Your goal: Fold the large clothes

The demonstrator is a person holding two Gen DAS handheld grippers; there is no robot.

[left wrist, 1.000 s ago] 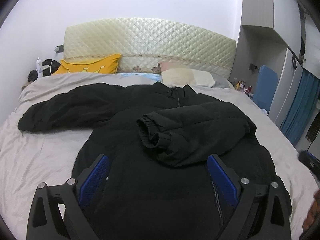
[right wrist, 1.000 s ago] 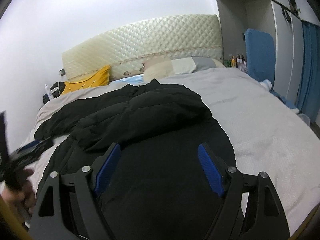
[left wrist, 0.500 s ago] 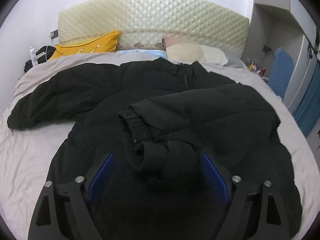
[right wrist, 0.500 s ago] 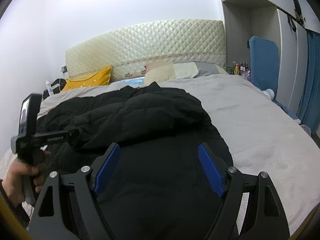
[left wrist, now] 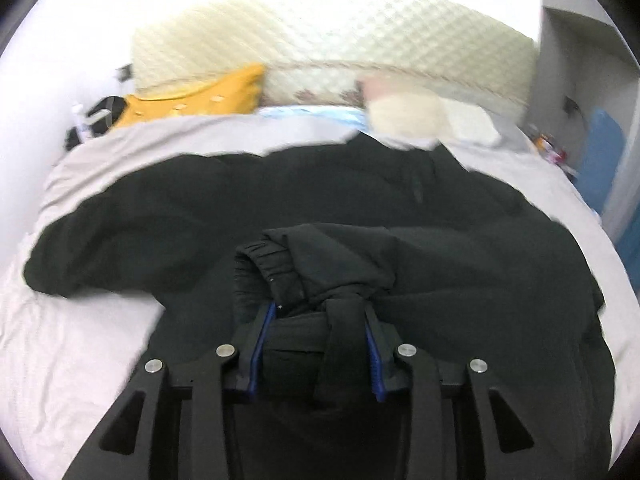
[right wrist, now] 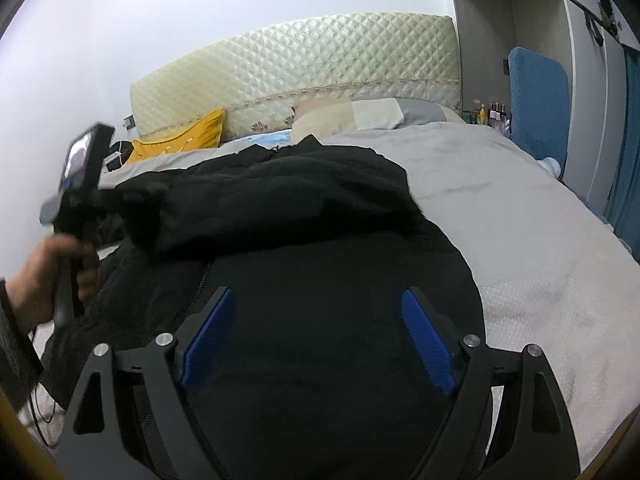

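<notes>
Left wrist view: my left gripper [left wrist: 316, 334], jaws just closing, blue pads pressed on bunched sleeve [left wrist: 320, 272] of black jacket [left wrist: 460, 264]. Jacket lies spread across grey bed [left wrist: 80, 360]; sleeve folded over chest. Right wrist view: my right gripper [right wrist: 316, 336] wide open above jacket hem, holding nothing. No readable labels or writing.

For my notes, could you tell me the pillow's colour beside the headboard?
Yellow pillow, clearest in right wrist view.

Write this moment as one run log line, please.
left tongs: just closing, sleeve between them | right tongs: open above black jacket | bed
</notes>
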